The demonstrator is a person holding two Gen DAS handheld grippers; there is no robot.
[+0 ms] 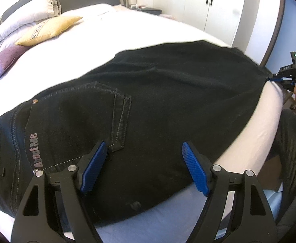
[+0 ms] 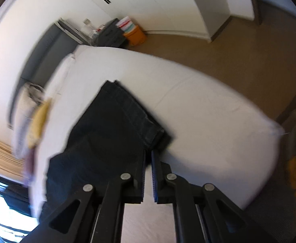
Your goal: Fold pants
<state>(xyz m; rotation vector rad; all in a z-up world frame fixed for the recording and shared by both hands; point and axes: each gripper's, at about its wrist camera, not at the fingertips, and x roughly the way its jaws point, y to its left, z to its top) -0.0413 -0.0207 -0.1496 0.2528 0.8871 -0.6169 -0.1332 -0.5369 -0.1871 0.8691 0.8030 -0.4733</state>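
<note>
Black jeans [image 1: 158,101] lie across a white bed [image 1: 127,32], waist at the left, a back pocket and an "AboutMe" label showing. My left gripper [image 1: 144,168] is open just above the seat of the jeans, blue pads apart, holding nothing. My right gripper [image 1: 273,80] shows at the far right, pinching the leg end at the bed's edge. In the right wrist view the right gripper [image 2: 148,158] is shut on the hem of the jeans [image 2: 111,125], which stretch away over the bed [image 2: 208,121]. That view is blurred.
Yellow [image 1: 47,30] and purple [image 1: 2,62] cushions and white pillows [image 1: 26,16] lie at the head of the bed. White wardrobes [image 1: 198,0] stand behind. An orange bin [image 2: 134,35] and a dark nightstand [image 2: 111,34] stand on the brown floor [image 2: 249,60].
</note>
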